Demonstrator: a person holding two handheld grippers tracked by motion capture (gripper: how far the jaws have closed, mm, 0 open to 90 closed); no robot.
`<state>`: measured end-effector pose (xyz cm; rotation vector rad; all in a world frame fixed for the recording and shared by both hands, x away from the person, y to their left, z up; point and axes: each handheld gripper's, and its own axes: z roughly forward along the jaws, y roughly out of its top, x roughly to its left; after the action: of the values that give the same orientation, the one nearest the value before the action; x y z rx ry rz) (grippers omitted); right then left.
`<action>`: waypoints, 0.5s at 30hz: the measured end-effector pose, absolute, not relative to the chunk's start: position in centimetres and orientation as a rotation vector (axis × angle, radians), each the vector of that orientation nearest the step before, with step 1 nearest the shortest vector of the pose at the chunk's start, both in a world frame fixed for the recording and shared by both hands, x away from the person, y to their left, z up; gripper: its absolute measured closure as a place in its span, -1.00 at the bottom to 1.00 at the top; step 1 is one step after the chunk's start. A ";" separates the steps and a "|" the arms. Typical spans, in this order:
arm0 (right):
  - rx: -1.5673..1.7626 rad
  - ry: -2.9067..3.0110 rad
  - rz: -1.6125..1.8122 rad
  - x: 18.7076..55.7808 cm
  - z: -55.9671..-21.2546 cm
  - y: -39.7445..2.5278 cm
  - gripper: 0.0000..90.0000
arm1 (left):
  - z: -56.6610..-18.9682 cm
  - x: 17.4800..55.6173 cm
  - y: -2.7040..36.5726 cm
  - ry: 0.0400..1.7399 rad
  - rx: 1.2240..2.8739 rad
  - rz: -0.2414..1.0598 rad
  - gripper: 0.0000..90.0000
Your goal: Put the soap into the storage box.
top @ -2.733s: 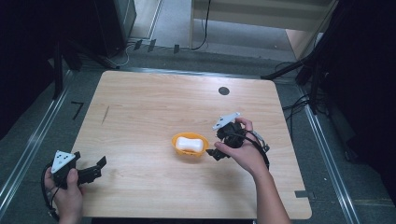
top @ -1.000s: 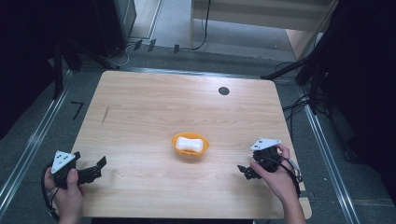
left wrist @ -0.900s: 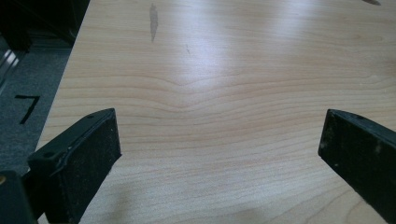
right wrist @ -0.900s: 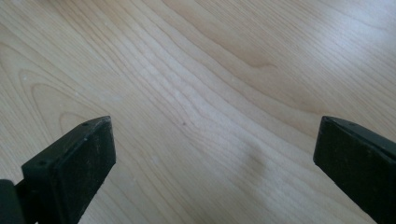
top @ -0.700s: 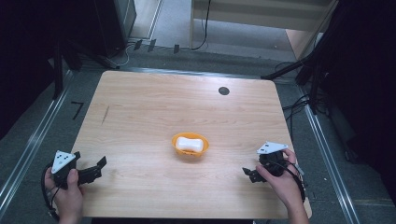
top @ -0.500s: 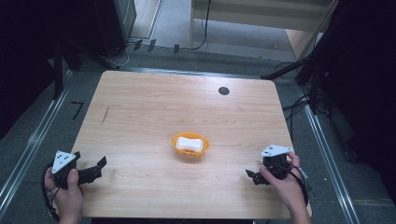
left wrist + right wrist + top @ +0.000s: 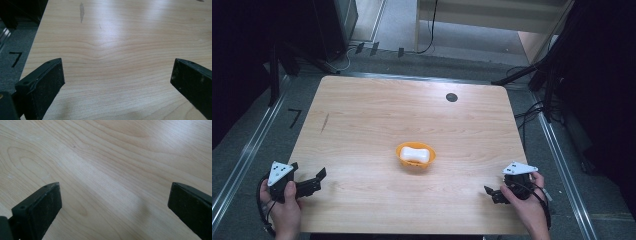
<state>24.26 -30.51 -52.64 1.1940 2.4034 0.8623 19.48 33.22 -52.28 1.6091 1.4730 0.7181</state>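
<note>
An orange bowl [image 7: 415, 156] sits near the middle of the wooden table [image 7: 362, 115], with a white, rounded lump [image 7: 416, 154] lying inside it. The right gripper [image 7: 492, 192] rests at the table's near right corner, at about four o'clock from the bowl and well apart from it, held in the person's right hand [image 7: 527, 200]. In the right gripper view its two black jaws stand wide apart with nothing between them but bare wood grain. The left gripper [image 7: 314, 181] lies at the near left corner, at about eight o'clock from the bowl and also well apart from it, held in the left hand [image 7: 284, 210]. In the left gripper view its jaws are likewise spread wide and hold nothing, pointing across the bare tabletop. A small dark round spot [image 7: 451, 97] marks the table at about one o'clock from the bowl, near the far edge.
</note>
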 end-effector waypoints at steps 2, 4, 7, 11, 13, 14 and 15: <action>1.213 2.395 0.864 24.0 -52.7 -30.8 -1.00 | -52.3 19.5 33.2 1.473 1.609 0.719 -1.00; 1.219 2.389 0.865 23.8 -52.8 -31.2 -1.00 | -52.3 19.5 33.2 1.474 1.605 0.718 -1.00; 1.236 2.379 0.868 23.5 -53.0 -31.6 -1.00 | -52.3 19.5 33.2 1.473 1.606 0.719 -1.00; 1.243 2.364 0.878 23.3 -53.0 -32.1 -1.00 | -52.3 19.5 33.2 1.472 1.605 0.720 -1.00; 1.251 2.350 0.883 23.1 -53.1 -32.5 -1.00 | -52.3 19.4 33.2 1.470 1.606 0.720 -1.00; 1.254 2.349 0.884 23.0 -53.1 -32.6 -1.00 | -52.3 19.4 33.2 1.471 1.607 0.720 -1.00; 1.259 2.346 0.882 23.0 -53.2 -32.6 -1.00 | -52.3 19.4 33.2 1.470 1.607 0.720 -1.00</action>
<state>22.95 -32.65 -53.18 1.2593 2.3459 0.8822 19.45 33.17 -52.28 1.6073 1.4698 0.7202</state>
